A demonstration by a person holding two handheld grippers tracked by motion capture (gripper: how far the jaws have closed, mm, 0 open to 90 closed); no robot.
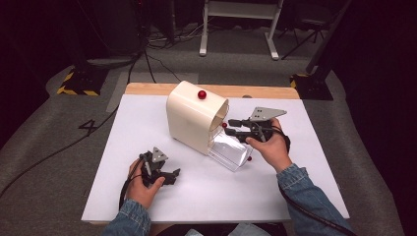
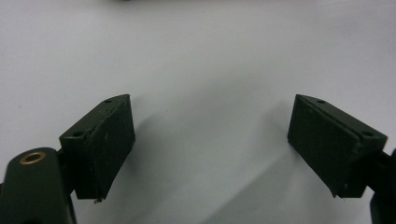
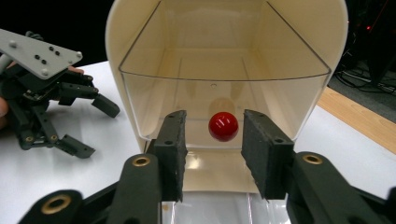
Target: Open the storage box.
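A cream housing stands mid-table with a clear plastic drawer pulled out of its right side. A red ball knob sits on the drawer's clear front wall. My right gripper is at that front, open, with one jaw on each side of the knob and a small gap to each pad. Another red knob is on top of the housing. My left gripper rests low over the table near the front left, open, with nothing between its pads.
The white tabletop has a wooden strip along its far edge. From the right gripper view the left gripper lies to the left of the housing. Cables and stand legs occupy the dark floor beyond.
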